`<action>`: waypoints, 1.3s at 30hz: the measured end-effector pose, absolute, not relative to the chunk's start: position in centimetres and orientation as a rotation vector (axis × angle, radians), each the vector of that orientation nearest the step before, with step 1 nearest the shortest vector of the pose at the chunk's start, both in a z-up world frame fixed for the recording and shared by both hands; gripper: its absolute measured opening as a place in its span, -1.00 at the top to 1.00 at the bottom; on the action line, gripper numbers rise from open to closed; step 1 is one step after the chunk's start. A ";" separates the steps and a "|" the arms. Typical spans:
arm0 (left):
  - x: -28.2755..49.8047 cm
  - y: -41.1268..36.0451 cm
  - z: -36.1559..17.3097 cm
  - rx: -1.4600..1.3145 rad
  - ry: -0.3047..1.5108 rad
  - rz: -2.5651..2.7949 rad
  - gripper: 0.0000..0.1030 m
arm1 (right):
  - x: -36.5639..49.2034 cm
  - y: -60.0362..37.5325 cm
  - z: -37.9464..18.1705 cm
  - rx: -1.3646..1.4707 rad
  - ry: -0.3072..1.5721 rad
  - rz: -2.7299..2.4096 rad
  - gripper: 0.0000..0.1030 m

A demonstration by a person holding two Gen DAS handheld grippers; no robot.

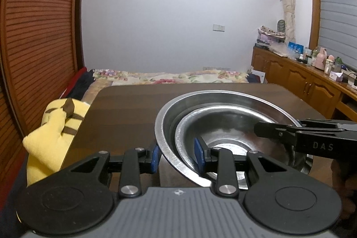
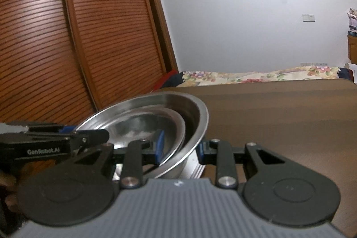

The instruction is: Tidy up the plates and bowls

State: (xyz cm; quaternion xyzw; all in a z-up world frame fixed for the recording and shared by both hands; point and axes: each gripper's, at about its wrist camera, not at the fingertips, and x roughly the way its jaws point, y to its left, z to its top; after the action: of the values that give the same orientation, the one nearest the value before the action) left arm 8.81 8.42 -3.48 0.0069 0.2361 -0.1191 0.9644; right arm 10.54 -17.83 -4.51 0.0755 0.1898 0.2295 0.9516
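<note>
A large steel bowl (image 1: 225,99) holds a smaller steel bowl (image 1: 225,126) nested inside it, above the dark wooden table (image 1: 125,113). My left gripper (image 1: 177,155) is shut on the near-left rims of both bowls, one blue pad outside and one inside. In the right wrist view the same large bowl (image 2: 198,117) and the inner bowl (image 2: 142,126) sit between the pads of my right gripper (image 2: 179,148), which is shut on their right rims. Each gripper shows in the other's view, the right gripper (image 1: 265,132) at the far rim and the left gripper (image 2: 98,136) likewise.
A yellow plush toy (image 1: 53,126) lies off the table's left edge. A bed with a floral cover (image 1: 167,77) stands behind the table. Slatted wooden doors (image 2: 44,37) rise at the left. A cluttered wooden cabinet (image 1: 312,73) runs along the right wall.
</note>
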 end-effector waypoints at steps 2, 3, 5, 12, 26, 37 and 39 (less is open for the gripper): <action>9.0 8.5 -3.9 0.011 0.488 -0.238 0.35 | 10.6 -17.6 -4.8 0.145 0.393 0.464 0.39; 9.0 8.5 -4.1 0.013 0.489 -0.236 0.35 | 10.6 -17.5 -4.9 0.144 0.397 0.463 0.39; 9.1 8.6 -4.4 0.016 0.493 -0.235 0.35 | 10.7 -17.5 -5.0 0.149 0.407 0.466 0.39; 9.1 8.5 -4.9 0.017 0.499 -0.228 0.36 | 10.7 -17.3 -5.3 0.150 0.423 0.469 0.39; 9.2 8.3 -5.4 0.029 0.496 -0.208 0.35 | 11.2 -16.8 -5.7 0.150 0.428 0.479 0.39; 8.8 8.3 -5.2 0.033 0.492 -0.186 0.33 | 10.7 -17.2 -5.5 0.150 0.414 0.455 0.38; 8.6 8.2 -5.0 0.030 0.491 -0.180 0.26 | 10.6 -17.4 -5.3 0.151 0.408 0.448 0.38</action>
State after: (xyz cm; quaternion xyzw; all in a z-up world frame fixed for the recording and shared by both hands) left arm 8.55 8.20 -5.02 0.0149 0.2428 -0.0891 0.9659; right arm 10.62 -17.36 -5.28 0.0742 0.2008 0.2202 0.9517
